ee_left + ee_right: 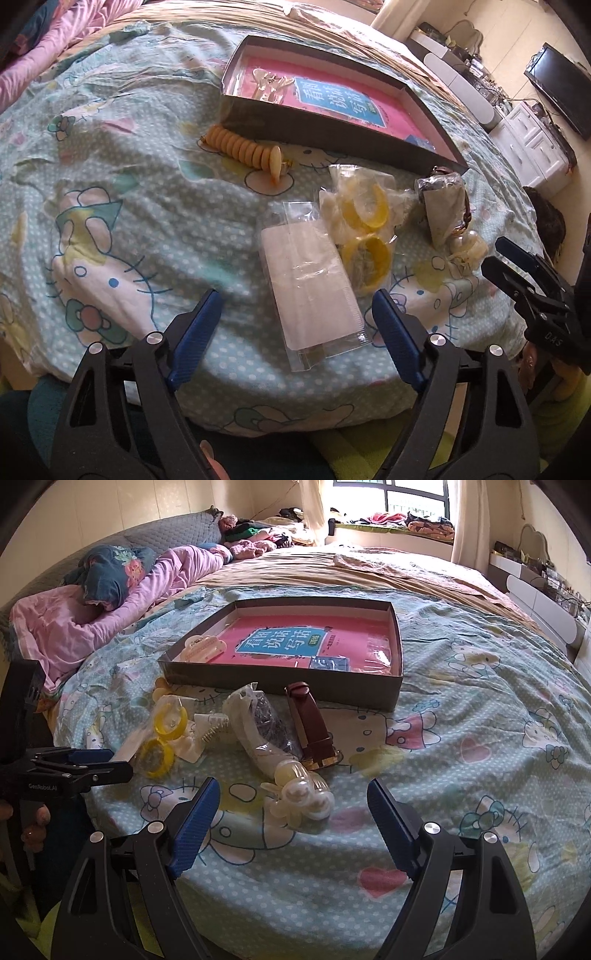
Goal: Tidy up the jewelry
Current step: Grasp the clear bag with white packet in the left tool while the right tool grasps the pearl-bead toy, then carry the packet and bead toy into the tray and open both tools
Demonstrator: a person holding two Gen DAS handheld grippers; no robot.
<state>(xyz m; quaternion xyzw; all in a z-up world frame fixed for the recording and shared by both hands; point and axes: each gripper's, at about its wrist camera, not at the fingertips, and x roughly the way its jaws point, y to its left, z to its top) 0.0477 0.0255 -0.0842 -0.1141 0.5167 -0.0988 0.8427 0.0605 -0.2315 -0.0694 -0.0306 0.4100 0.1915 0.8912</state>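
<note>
My left tool (291, 317) hangs low over the bed (155, 206) with its blue pads spread wide, nothing between them; the flat clear packet (310, 288) lies just ahead. My right tool (290, 805) is equally wide apart and empty, with the pearly clip (299, 801) on the sheet between its tips but not touched. The sheet is pale green cotton, dotted and printed with cartoon cats, rumpled in soft folds. Past the packet sit two yellow hoops (365, 236) in crinkled plastic, a grey pouch (255, 731) and a brown leather watch (310, 723) with a gold case. A string of amber discs (243, 151) rests against the shallow dark box (280, 681), which holds a pink book (295, 646) and a cream claw clip (201, 648). Beyond: pink bedding (74, 627), a window (406, 498), white drawers (532, 147).
</note>
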